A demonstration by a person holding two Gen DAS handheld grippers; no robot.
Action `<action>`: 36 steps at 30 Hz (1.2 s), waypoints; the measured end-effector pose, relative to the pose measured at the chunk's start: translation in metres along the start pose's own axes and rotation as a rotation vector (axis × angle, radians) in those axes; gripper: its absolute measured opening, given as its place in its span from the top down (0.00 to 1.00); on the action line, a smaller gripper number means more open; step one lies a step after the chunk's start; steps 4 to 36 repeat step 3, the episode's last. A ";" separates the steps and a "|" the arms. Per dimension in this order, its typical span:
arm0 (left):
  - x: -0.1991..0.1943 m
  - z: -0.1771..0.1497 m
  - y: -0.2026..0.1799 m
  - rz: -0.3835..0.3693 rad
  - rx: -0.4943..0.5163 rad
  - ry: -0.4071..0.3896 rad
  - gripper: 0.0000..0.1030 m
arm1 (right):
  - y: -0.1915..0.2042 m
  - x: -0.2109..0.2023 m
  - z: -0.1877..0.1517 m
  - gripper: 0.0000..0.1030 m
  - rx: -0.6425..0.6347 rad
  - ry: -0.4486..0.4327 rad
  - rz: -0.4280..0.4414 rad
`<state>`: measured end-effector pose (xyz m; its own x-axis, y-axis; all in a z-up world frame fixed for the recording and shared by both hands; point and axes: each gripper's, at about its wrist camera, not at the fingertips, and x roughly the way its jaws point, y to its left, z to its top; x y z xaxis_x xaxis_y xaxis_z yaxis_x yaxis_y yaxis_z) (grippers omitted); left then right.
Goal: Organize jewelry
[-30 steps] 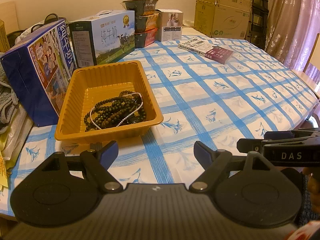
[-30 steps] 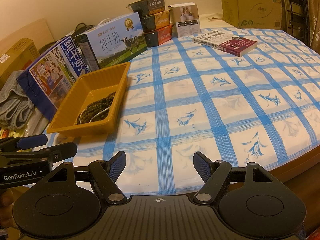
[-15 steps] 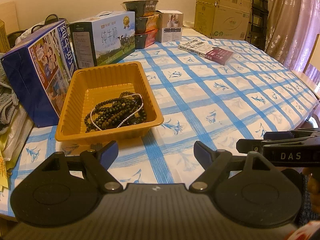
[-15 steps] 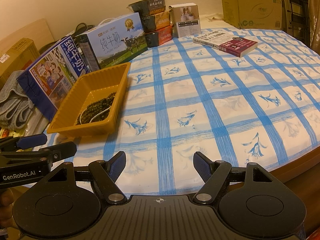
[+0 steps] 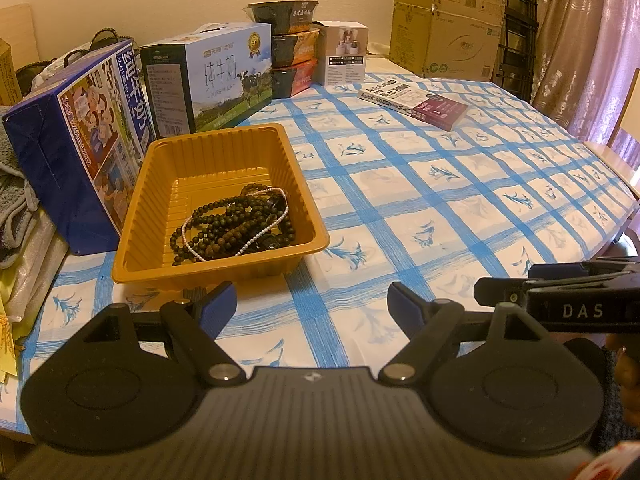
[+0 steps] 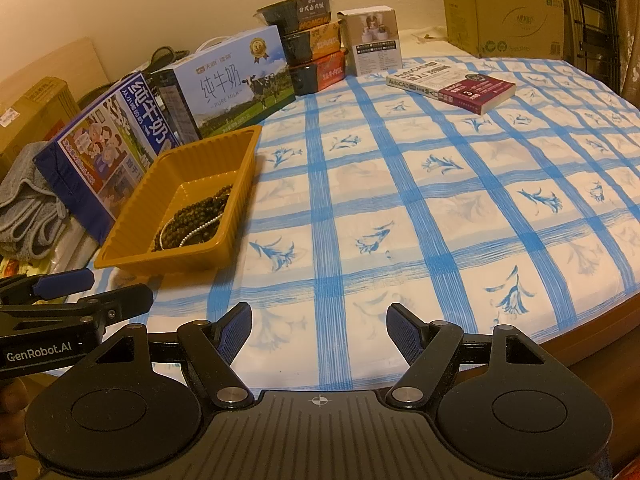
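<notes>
**Both grippers idle, beads in the tray**

Nothing has moved since a second ago: we hold both grippers where they were, over the near edge of the table (image 5: 472, 200), pointing down at the checked cloth.

Our left gripper (image 5: 312, 306) has its jaws spread wide with only cloth between them. Our right gripper (image 6: 319, 330) is likewise released and grasps nothing. Each shows in the other's view, the right at the left view's right edge, the left at the right view's left edge.

The beads (image 5: 236, 226), dark strands tangled with a white one, lie in the near right part of the tray (image 5: 160, 272), which sits just beyond our left gripper. Two milk cartons (image 5: 80, 128) stand beside and behind the tray. A book (image 6: 452, 86) lies well apart, farther back.
</notes>
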<state>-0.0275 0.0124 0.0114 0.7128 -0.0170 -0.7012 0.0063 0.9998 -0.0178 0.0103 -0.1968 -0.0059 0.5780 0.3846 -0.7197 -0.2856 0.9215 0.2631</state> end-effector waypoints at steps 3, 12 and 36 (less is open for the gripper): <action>0.000 0.003 0.002 0.001 -0.004 0.002 0.21 | 0.000 0.000 0.000 0.28 0.000 0.000 -0.001; 0.000 0.003 0.002 0.001 -0.004 0.002 0.21 | 0.000 0.000 0.000 0.28 0.000 0.000 -0.001; 0.000 0.003 0.002 0.001 -0.004 0.002 0.21 | 0.000 0.000 0.000 0.28 0.000 0.000 -0.001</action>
